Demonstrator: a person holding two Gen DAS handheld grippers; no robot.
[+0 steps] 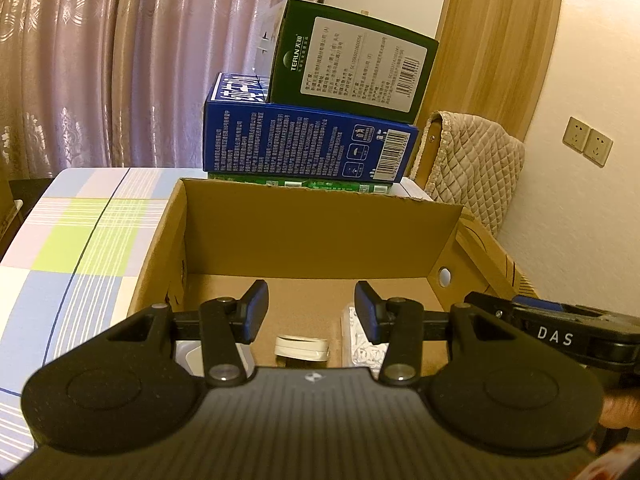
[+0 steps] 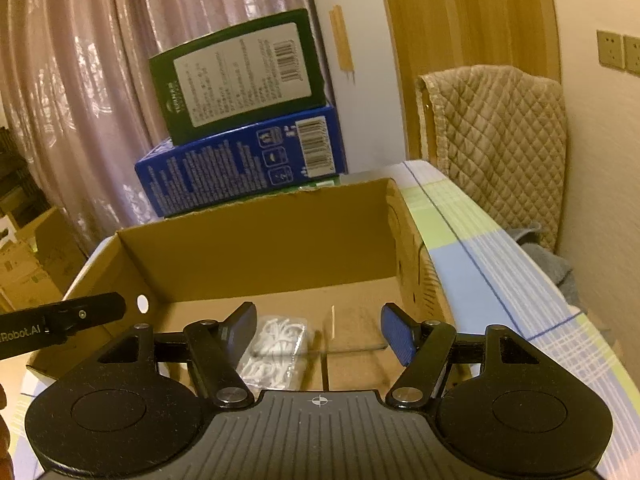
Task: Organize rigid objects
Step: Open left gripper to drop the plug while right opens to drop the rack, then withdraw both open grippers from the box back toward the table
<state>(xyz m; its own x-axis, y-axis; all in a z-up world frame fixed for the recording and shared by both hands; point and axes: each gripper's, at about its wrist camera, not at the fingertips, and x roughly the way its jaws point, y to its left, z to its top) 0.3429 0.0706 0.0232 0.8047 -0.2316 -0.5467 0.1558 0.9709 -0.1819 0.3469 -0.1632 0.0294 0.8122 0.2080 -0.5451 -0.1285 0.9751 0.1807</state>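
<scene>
An open cardboard box [image 1: 320, 232] [image 2: 256, 248] stands on the checked tablecloth. My left gripper [image 1: 311, 312] is open and empty above the box's near end. Below it lie a white roll-like object [image 1: 302, 347], a clear bag of small white pieces [image 1: 360, 344] and a pale container [image 1: 192, 356], partly hidden. My right gripper [image 2: 318, 332] is open and empty over the box, above the same bag of white pieces [image 2: 276, 350]. A thin stick [image 2: 333, 320] lies on the box floor. A clear flat piece [image 2: 352, 347] lies by the right finger.
A dark green carton [image 1: 352, 56] [image 2: 240, 76] sits on a blue carton [image 1: 308, 142] [image 2: 244, 160], with a green one underneath, behind the box. A quilted chair back [image 1: 468, 164] [image 2: 496, 136] stands to the right. Curtains hang behind. The other gripper shows at each view's edge [image 1: 560, 332] [image 2: 60, 316].
</scene>
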